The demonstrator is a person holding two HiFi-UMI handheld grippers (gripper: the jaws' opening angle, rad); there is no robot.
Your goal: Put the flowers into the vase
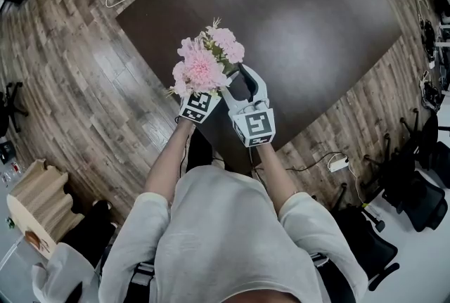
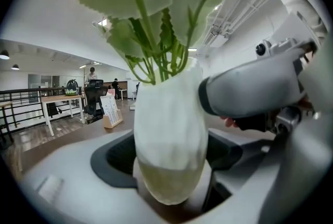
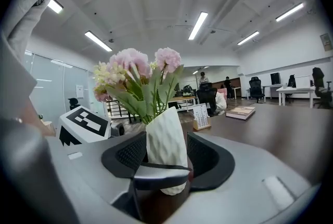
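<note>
Right gripper view shows the flowers (image 3: 138,75) already standing in the white vase (image 3: 165,140), so the task looks essentially done; only setting the vase down on the counter (image 1: 316,20) may remain. The left tool (image 2: 167,158) clamps the vase's body. The right tool (image 3: 166,161) stands wide, its pads flanking the vase without pressing.

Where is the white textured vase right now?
Centred in both gripper views, the white textured vase is clamped in the left gripper over the dark table's near edge, with the open right gripper's jaws around it.
</note>
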